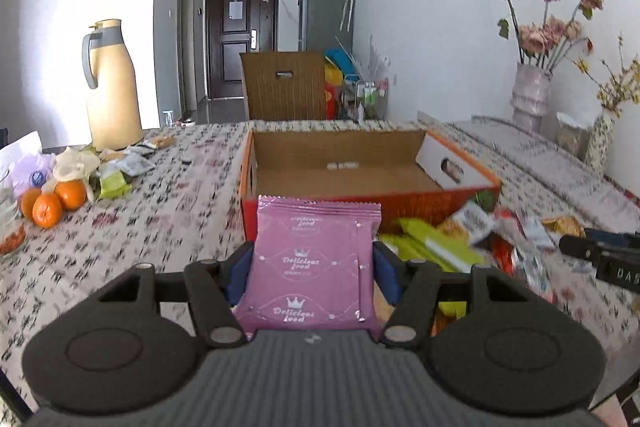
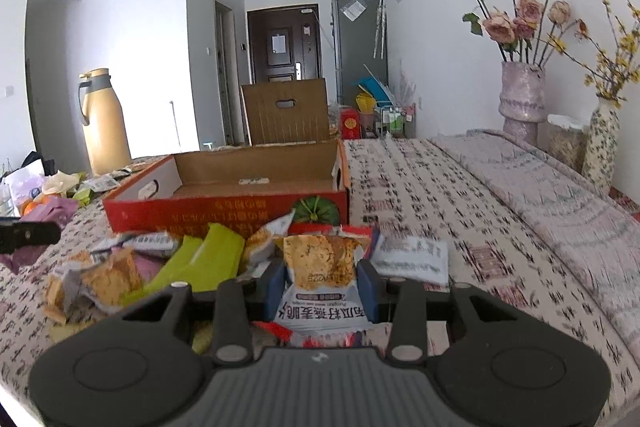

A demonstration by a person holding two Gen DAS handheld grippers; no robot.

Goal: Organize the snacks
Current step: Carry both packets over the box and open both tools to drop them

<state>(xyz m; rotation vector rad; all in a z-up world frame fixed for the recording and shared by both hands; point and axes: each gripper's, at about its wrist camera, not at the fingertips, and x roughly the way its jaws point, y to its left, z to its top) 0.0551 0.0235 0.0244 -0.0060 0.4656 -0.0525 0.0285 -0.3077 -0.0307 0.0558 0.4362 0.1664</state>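
A: The left gripper [image 1: 313,267] is clamped on the pink snack packet [image 1: 314,259], pads on its two side edges, held clear of the table before the box's near wall.

B: Light, soft foil; squeeze harder and it crumples or slips.

A: The right gripper [image 2: 322,277] pinches the oat-crisp packet [image 2: 320,267] the same way, above the snack pile [image 2: 160,267].

B: Brittle inside, so grip the seams. Beyond, the red cardboard box [image 2: 224,213] sits open mid-table.
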